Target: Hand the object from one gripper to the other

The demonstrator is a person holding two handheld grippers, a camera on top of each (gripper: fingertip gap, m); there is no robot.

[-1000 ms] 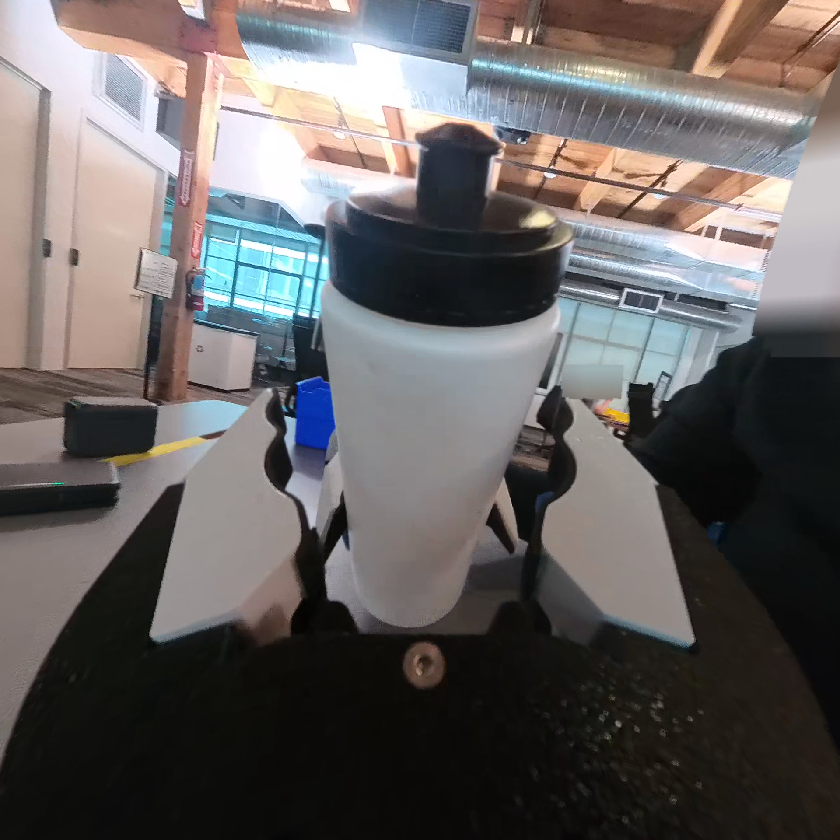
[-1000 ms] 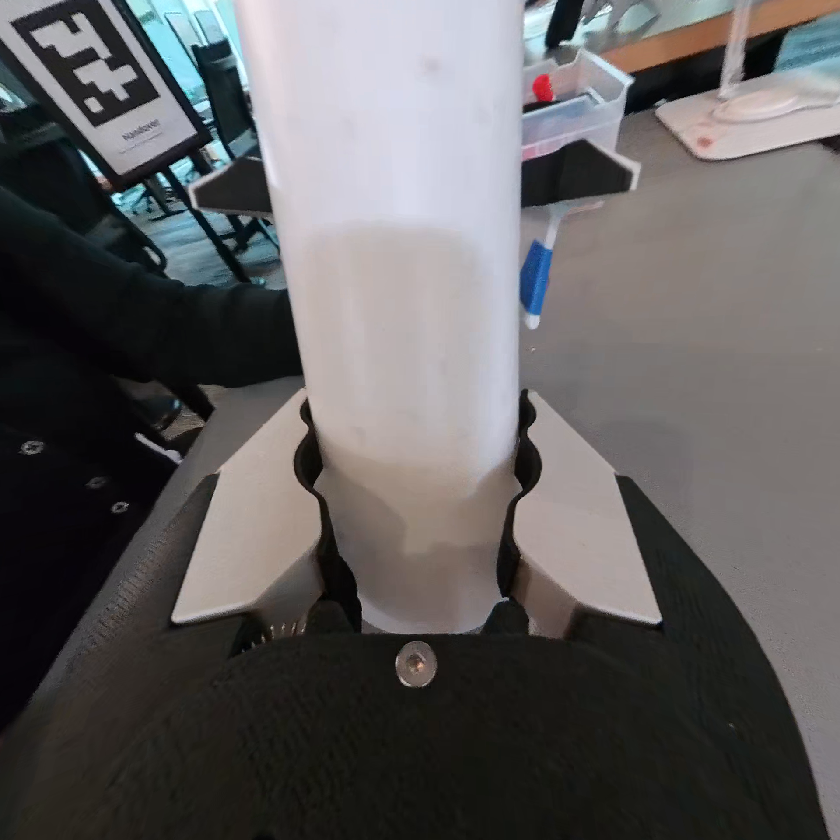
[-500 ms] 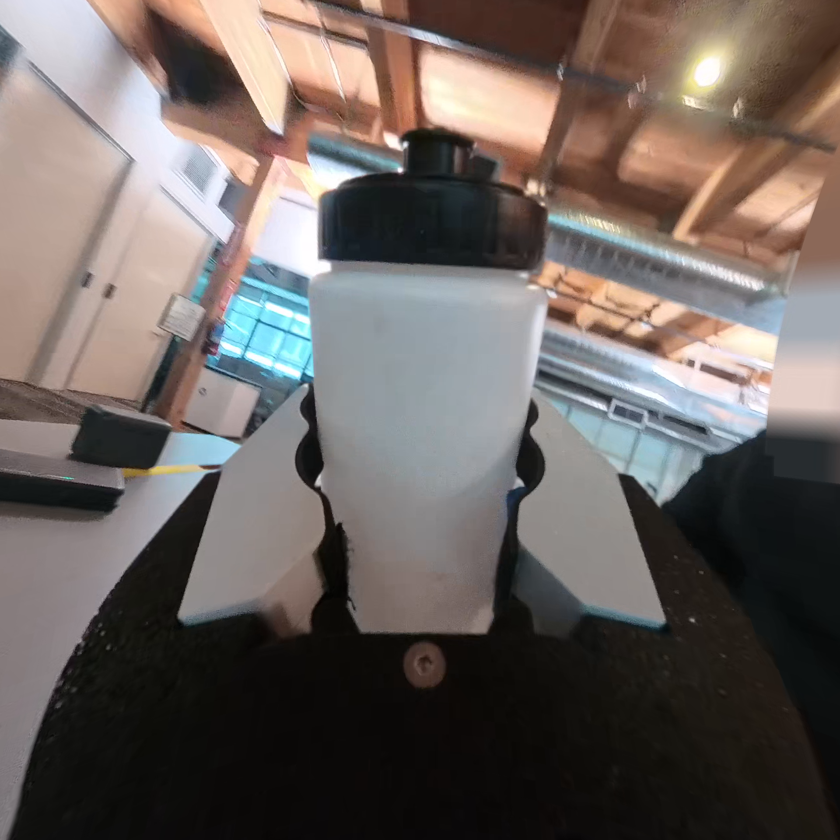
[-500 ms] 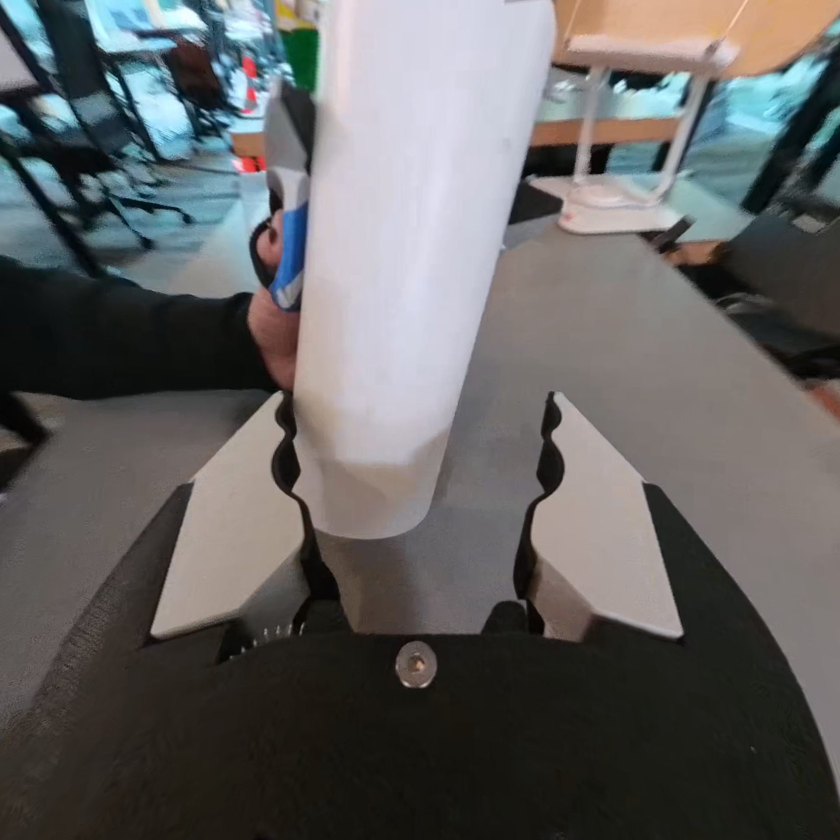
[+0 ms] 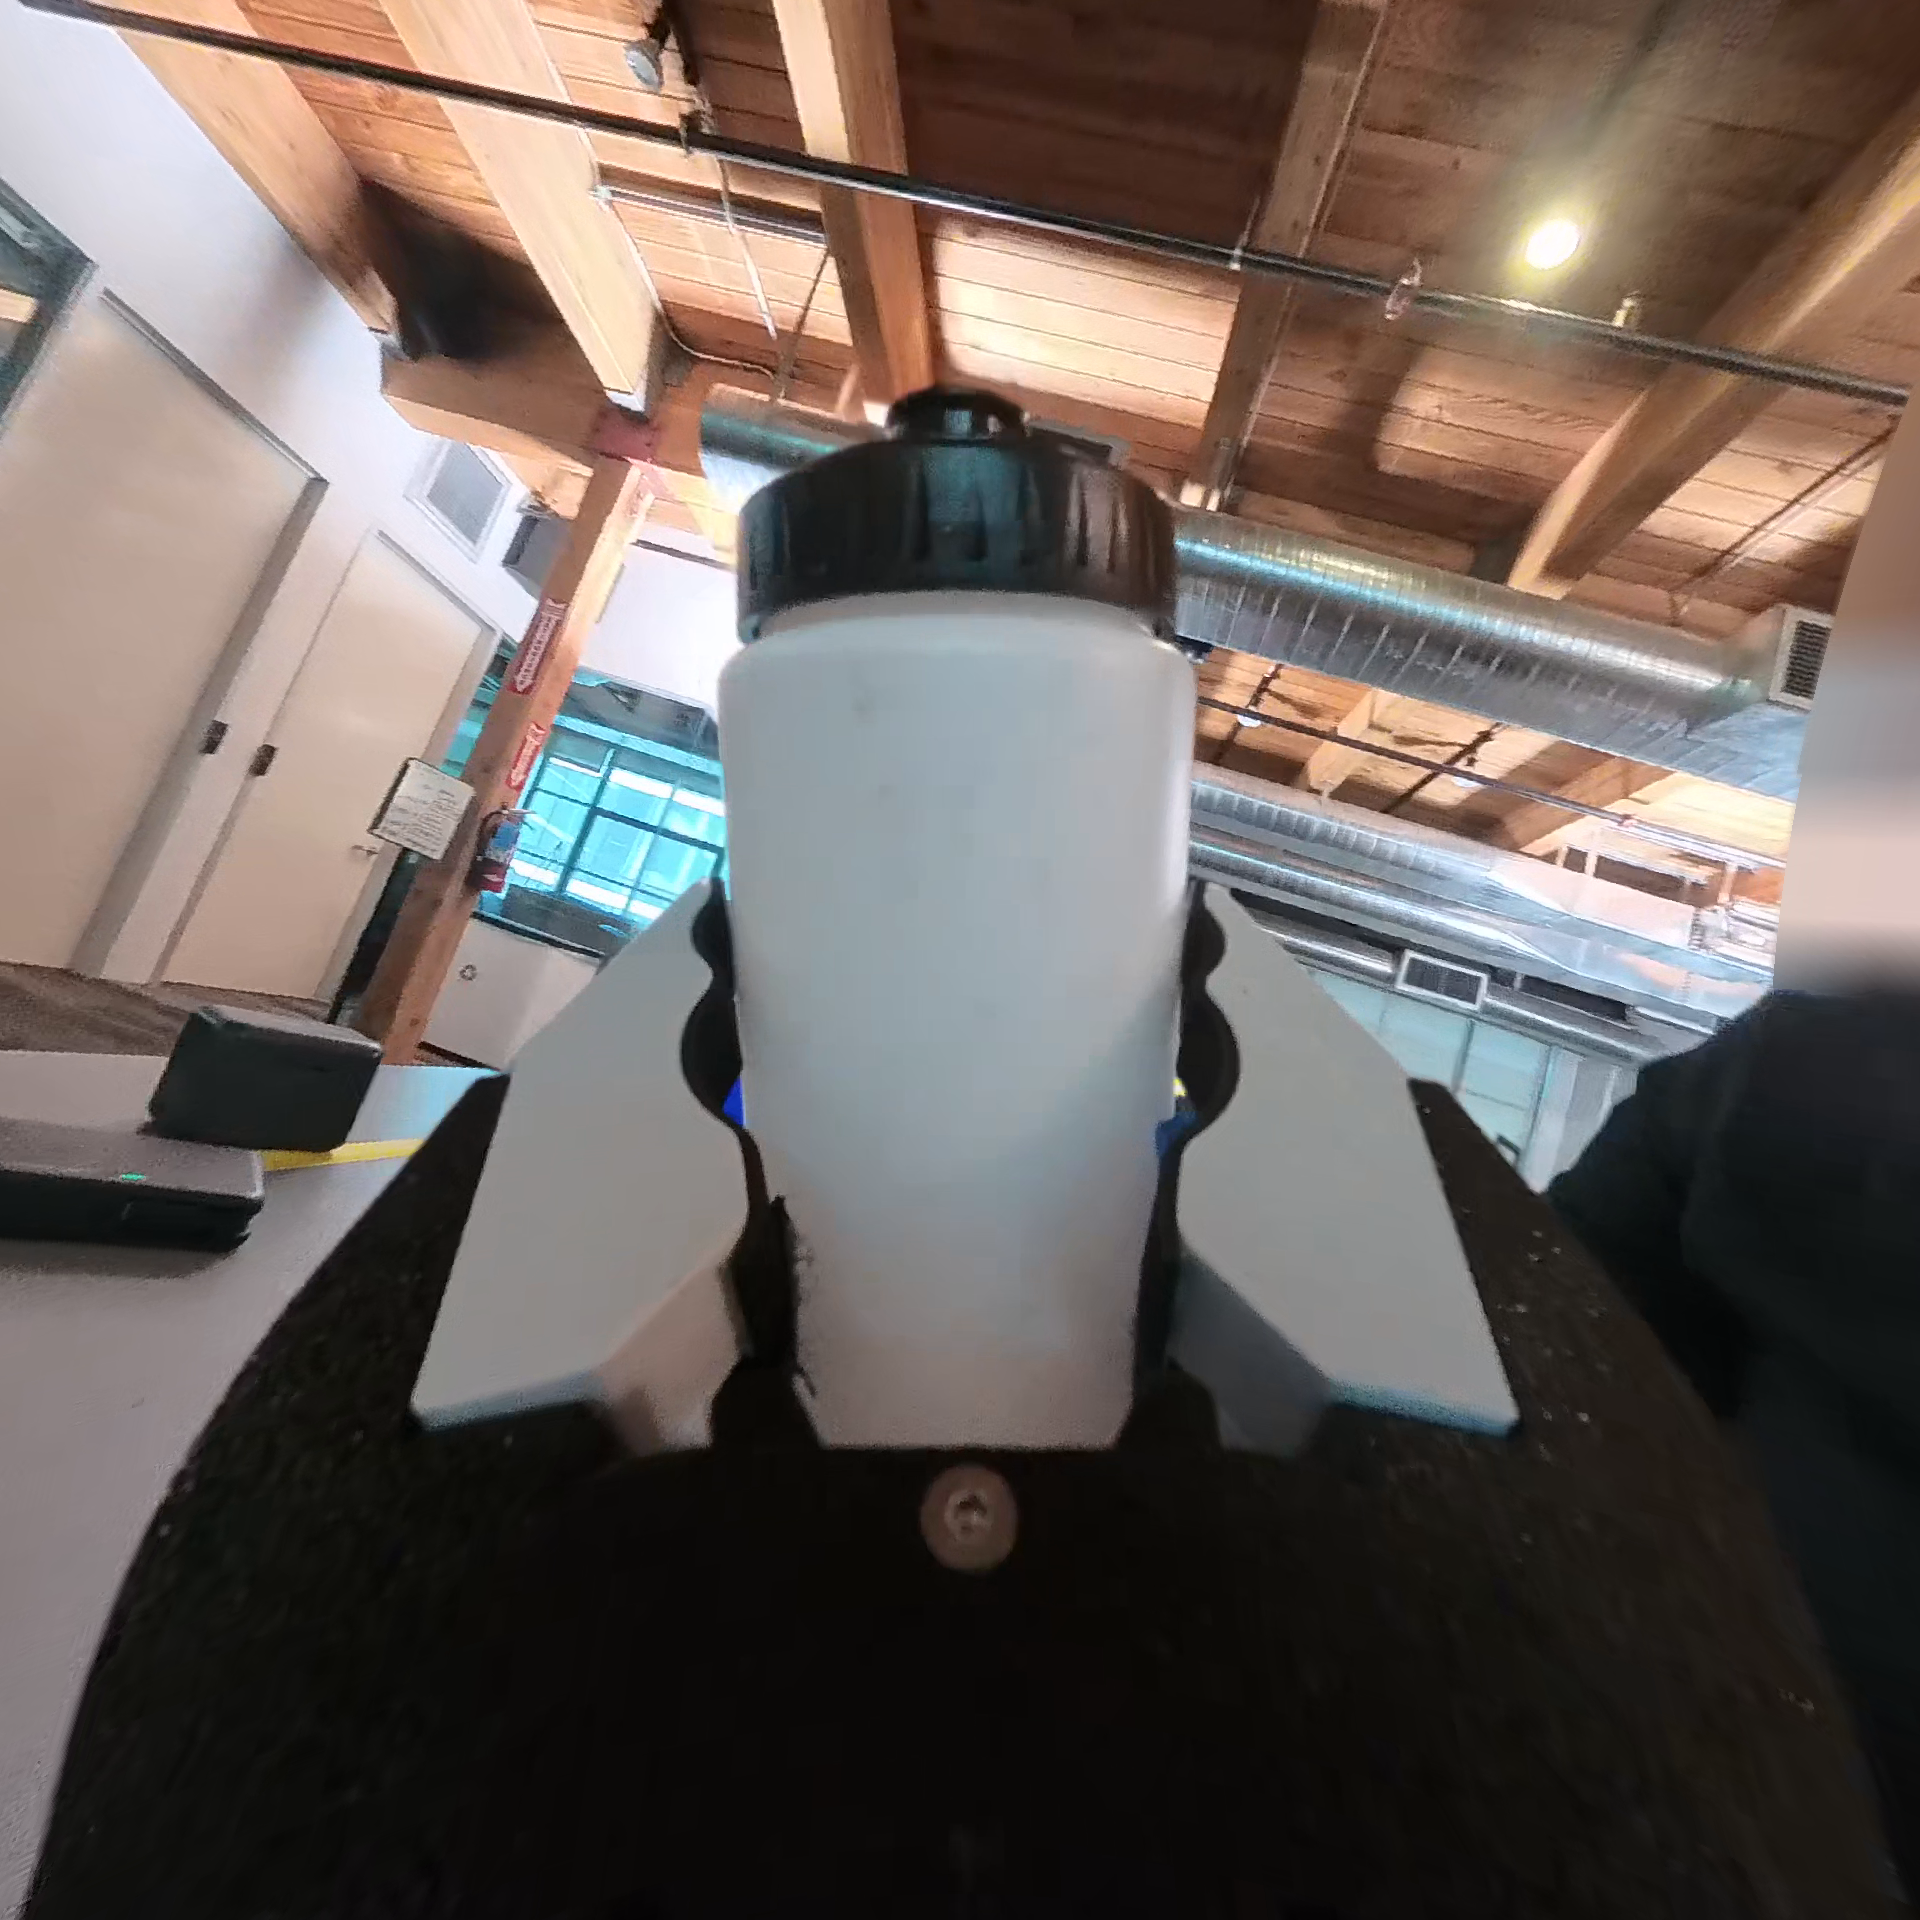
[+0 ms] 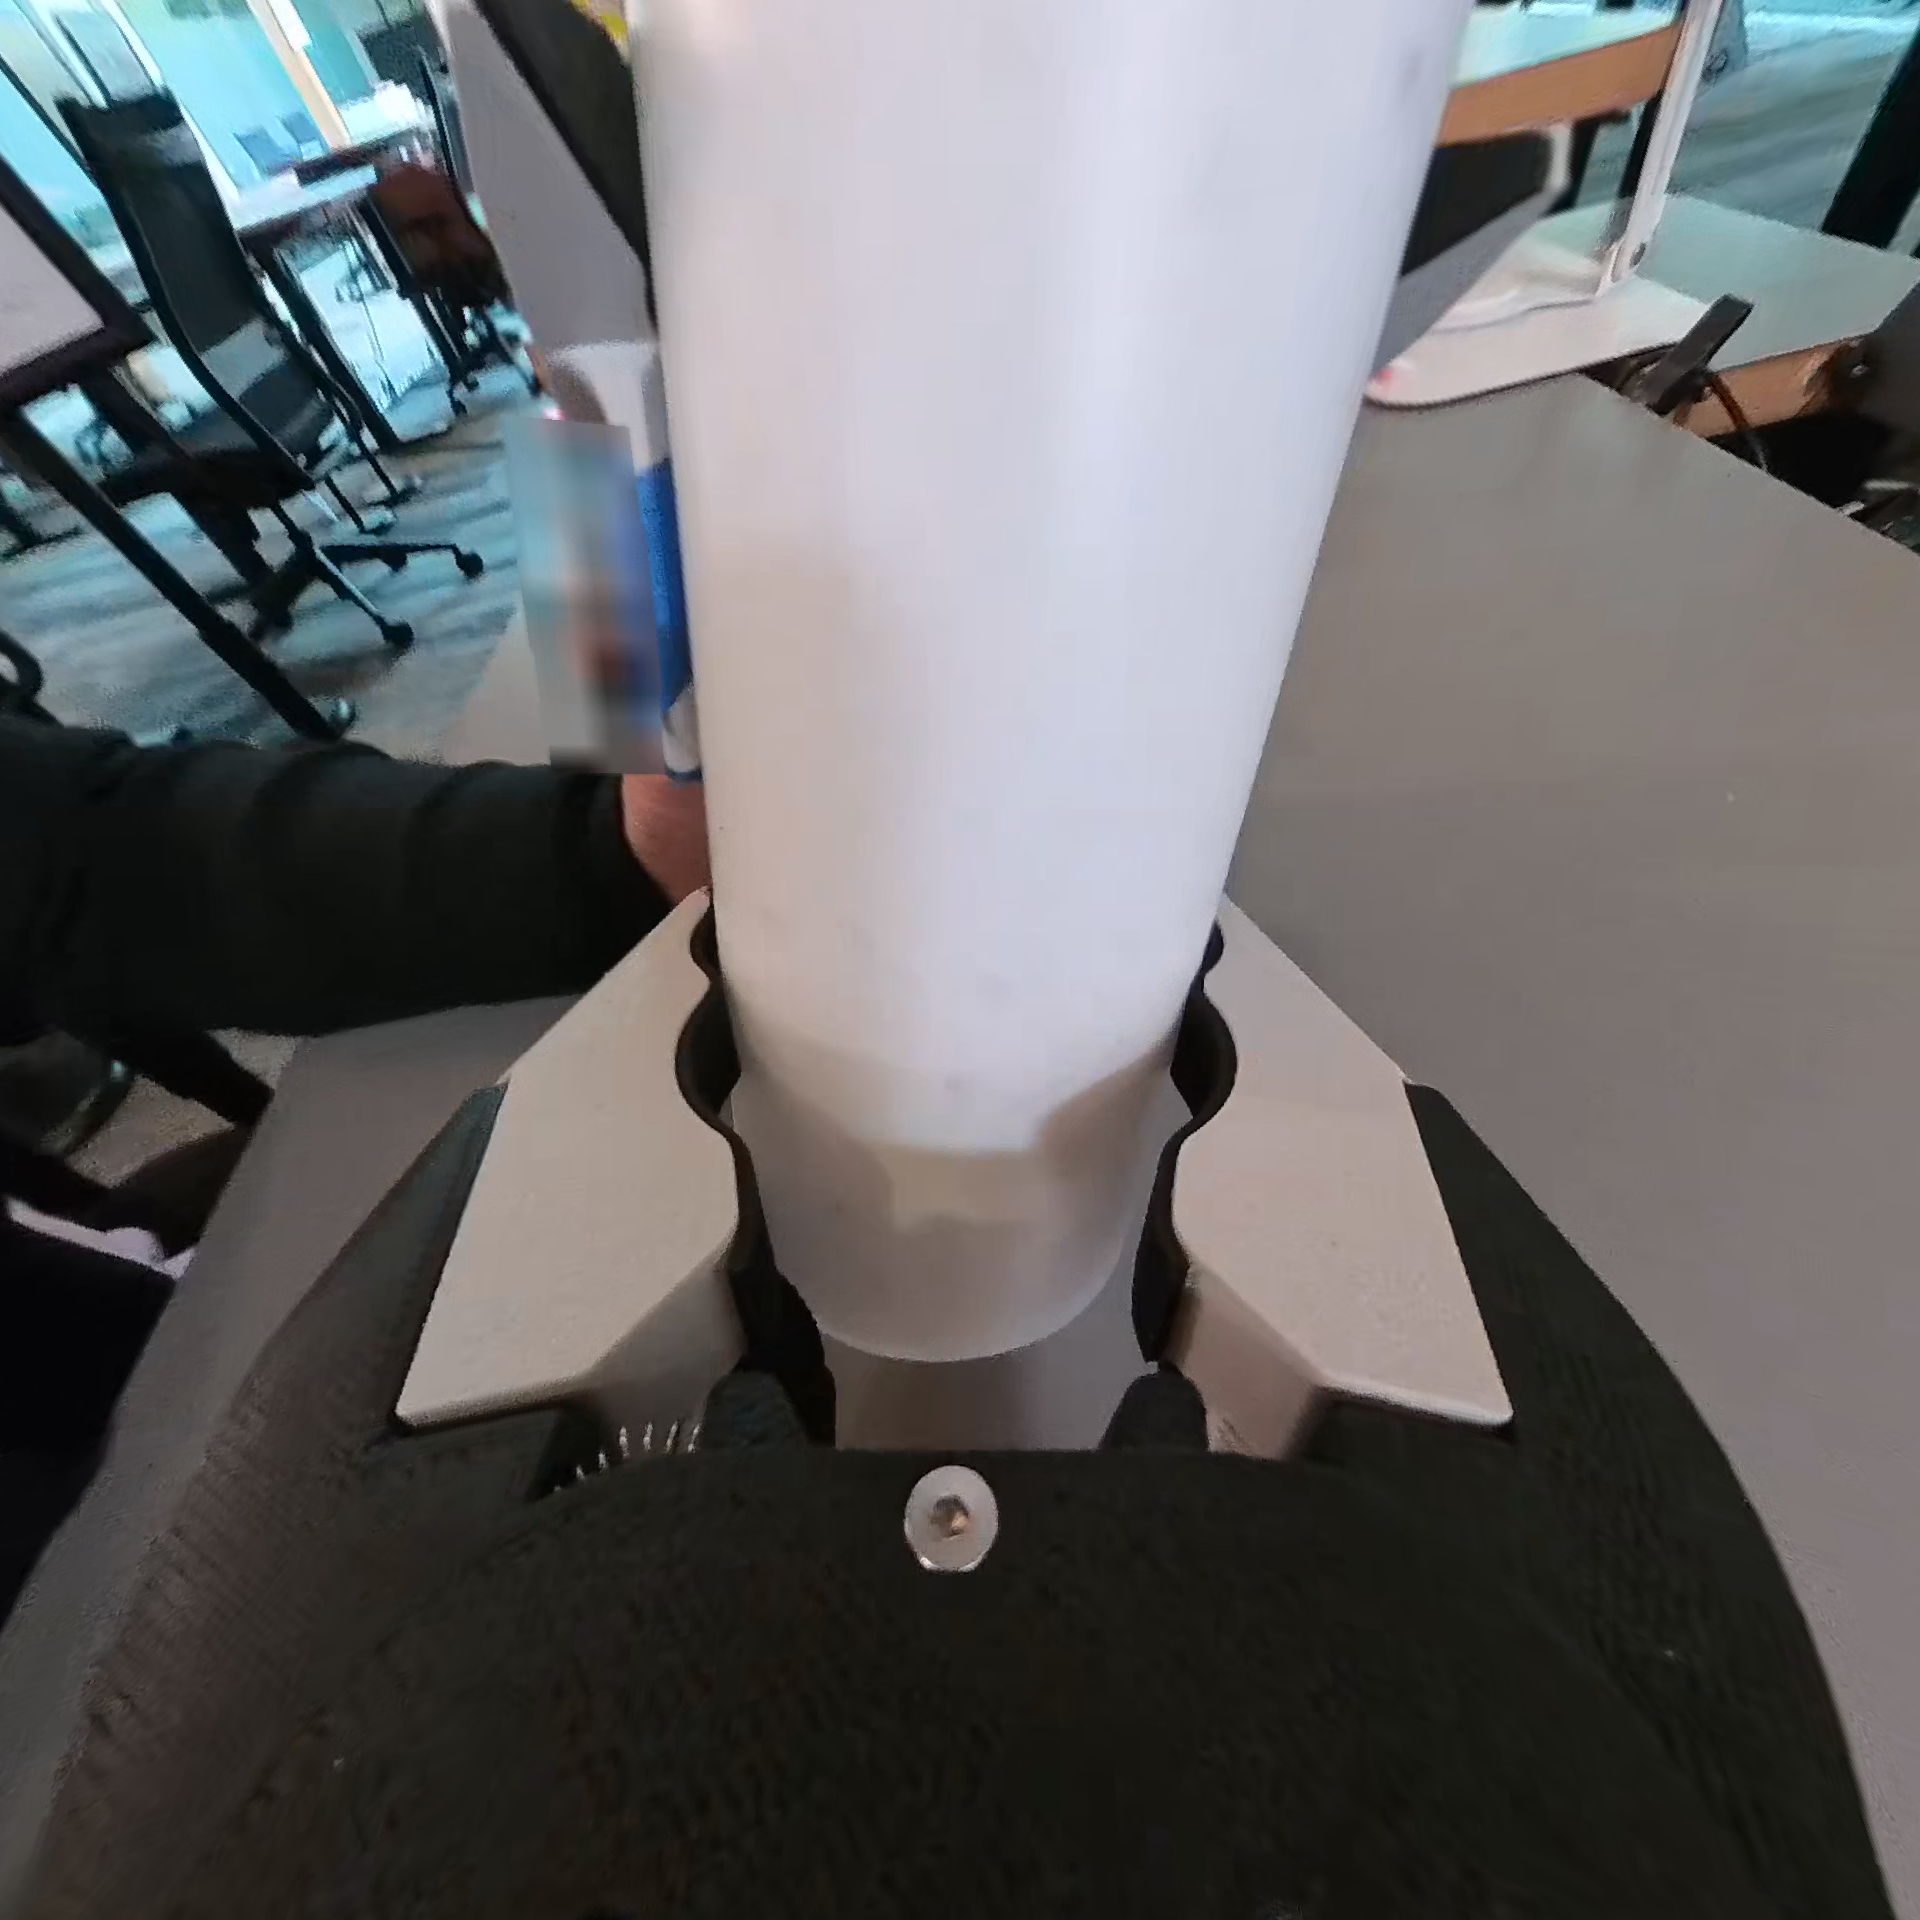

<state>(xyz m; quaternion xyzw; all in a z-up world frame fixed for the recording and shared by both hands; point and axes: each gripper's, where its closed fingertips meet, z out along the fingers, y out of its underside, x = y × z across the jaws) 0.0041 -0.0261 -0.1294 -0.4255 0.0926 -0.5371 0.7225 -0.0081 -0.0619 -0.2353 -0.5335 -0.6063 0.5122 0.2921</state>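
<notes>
A white plastic bottle with a black screw cap stands upright between my left gripper's grey fingers, which are shut on its body. In the right wrist view the same bottle fills the middle. My right gripper is shut on its lower end, with both fingers touching its sides. Behind the bottle, a finger of the left gripper shows, with a person's hand and black sleeve below it. Both grippers hold the bottle above the table.
A grey table lies under the grippers. A black box and a flat dark device lie on it at the left. A white stand sits at the far right. Office chairs stand beyond the table's left edge. My hands' fingertips stand some 10 centimeters from each other. Left tips and right tips are each some 30 centimeters from the flat dark device.
A second ago only the right gripper held the bottle. The left gripper shut on it and the right one opened. Now the right gripper is shut on the lower end again.
</notes>
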